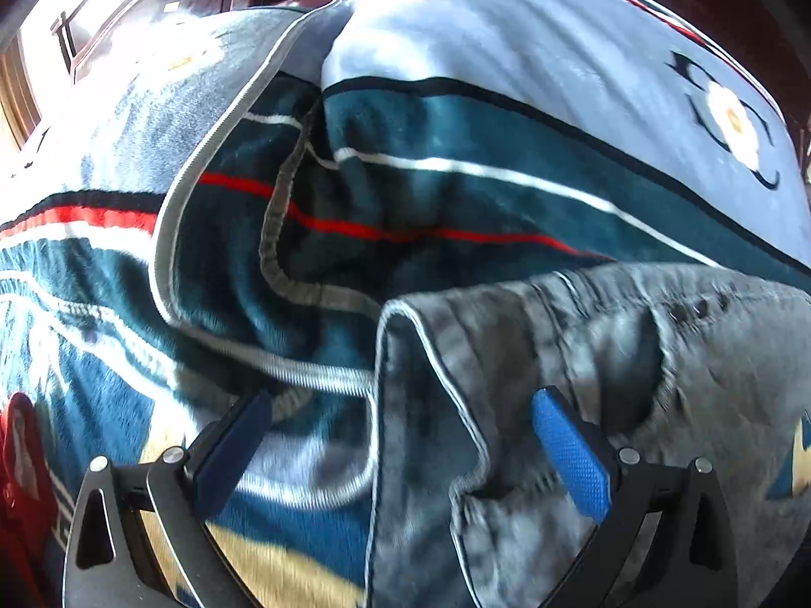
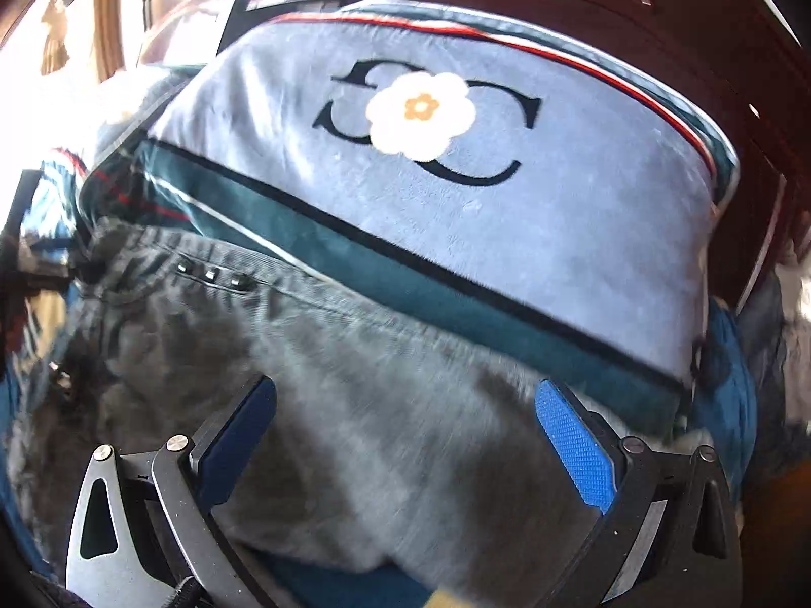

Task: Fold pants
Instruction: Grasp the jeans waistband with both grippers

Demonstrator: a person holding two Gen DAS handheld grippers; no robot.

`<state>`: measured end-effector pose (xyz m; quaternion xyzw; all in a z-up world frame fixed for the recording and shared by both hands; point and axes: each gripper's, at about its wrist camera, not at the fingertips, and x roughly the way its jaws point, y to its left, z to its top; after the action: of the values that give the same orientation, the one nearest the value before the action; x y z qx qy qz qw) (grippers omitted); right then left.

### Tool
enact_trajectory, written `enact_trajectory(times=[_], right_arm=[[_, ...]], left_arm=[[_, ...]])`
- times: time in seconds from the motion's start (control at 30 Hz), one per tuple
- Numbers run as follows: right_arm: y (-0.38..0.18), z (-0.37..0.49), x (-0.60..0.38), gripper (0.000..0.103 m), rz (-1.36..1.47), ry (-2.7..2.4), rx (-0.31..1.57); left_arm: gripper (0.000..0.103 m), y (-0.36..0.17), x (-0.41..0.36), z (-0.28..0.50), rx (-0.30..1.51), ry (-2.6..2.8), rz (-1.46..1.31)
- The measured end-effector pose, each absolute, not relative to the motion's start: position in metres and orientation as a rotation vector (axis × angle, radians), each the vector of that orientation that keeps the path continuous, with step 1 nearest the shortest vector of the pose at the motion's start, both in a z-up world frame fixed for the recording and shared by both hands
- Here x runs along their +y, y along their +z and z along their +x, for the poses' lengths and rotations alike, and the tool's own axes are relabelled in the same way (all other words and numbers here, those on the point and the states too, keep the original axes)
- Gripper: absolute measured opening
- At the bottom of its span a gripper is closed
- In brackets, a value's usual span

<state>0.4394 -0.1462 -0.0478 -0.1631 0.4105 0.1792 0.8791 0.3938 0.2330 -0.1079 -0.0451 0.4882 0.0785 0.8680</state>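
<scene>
Now both of my grippers hang over the bed with their fingers spread wide, and neither one holds anything.

My left gripper [image 1: 400, 451] looks down on the edge of the grey pants [image 1: 633, 380]. The pants lie to the right of it and reach under its right finger [image 1: 570, 456], which has a bright blue textured pad. A light seam of the pants runs between my two fingers. I cannot tell if the finger touches the cloth or is just above it. My left finger [image 1: 233, 456] is over the blanket [image 1: 431, 187], which is dark teal with red and white stripes and has a folded, bunched part ahead of me. At the far left of this gripper I see something red [image 1: 20, 461]; it is too blurred to name.

My right gripper [image 2: 405, 446] is above the wide grey cloth of the pants [image 2: 355, 405], which fills the space between and in front of both fingers. Three small dark studs [image 2: 210, 273] sit on the pants ahead and to the left. Beyond the pants lies a pale blue blanket panel with a white flower [image 2: 420, 111], and behind it a dark wooden headboard [image 2: 633, 40].
</scene>
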Motion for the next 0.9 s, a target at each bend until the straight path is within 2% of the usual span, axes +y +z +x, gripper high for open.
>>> enact_trajectory(times=[0.07,0.13,0.3,0.37,0.5,0.53,0.57,0.6,0.63,0.67,0.7,0.73,0.9], right_arm=[[-0.057,0.455,-0.142,0.103,-0.416,0.367,0.878],[-0.065,0.467,-0.139,0.103,-0.449,0.373,0.902],[-0.079,0.487,-0.131,0.103,-0.506,0.386,0.931],[-0.084,0.494,-0.129,0.103,-0.517,0.378,0.946],[-0.096,0.504,-0.125,0.101,-0.575,0.347,0.961],[-0.098,0.505,-0.125,0.095,-0.585,0.338,0.956],[-0.099,0.506,-0.124,0.083,-0.591,0.331,0.954],[-0.100,0.507,-0.124,0.077,-0.593,0.329,0.958],[-0.100,0.507,-0.123,0.052,-0.595,0.334,0.965],[-0.099,0.507,-0.123,0.031,-0.591,0.354,0.974],[-0.099,0.505,-0.124,0.027,-0.584,0.365,0.983],[-0.097,0.504,-0.125,0.017,-0.580,0.377,0.990],[-0.084,0.492,-0.125,0.012,-0.568,0.413,0.988]], left_arm=[[0.101,-0.113,0.236,0.401,1.022,0.159,-0.085],[0.089,-0.119,0.235,0.407,1.024,0.140,-0.067],[0.073,-0.126,0.227,0.414,1.003,0.116,-0.015],[0.064,-0.126,0.220,0.416,0.997,0.107,-0.003],[0.038,-0.123,0.213,0.419,0.992,0.105,0.028],[0.033,-0.122,0.215,0.420,0.990,0.106,0.030],[0.031,-0.121,0.216,0.420,0.987,0.107,0.031],[0.028,-0.119,0.217,0.420,0.983,0.106,0.029],[0.025,-0.117,0.218,0.419,0.976,0.105,0.025],[0.023,-0.111,0.220,0.416,0.963,0.103,0.020],[0.019,-0.106,0.220,0.415,0.954,0.100,0.016],[0.015,-0.101,0.212,0.410,0.945,0.097,0.015],[0.012,-0.076,0.204,0.390,0.910,0.070,0.001]])
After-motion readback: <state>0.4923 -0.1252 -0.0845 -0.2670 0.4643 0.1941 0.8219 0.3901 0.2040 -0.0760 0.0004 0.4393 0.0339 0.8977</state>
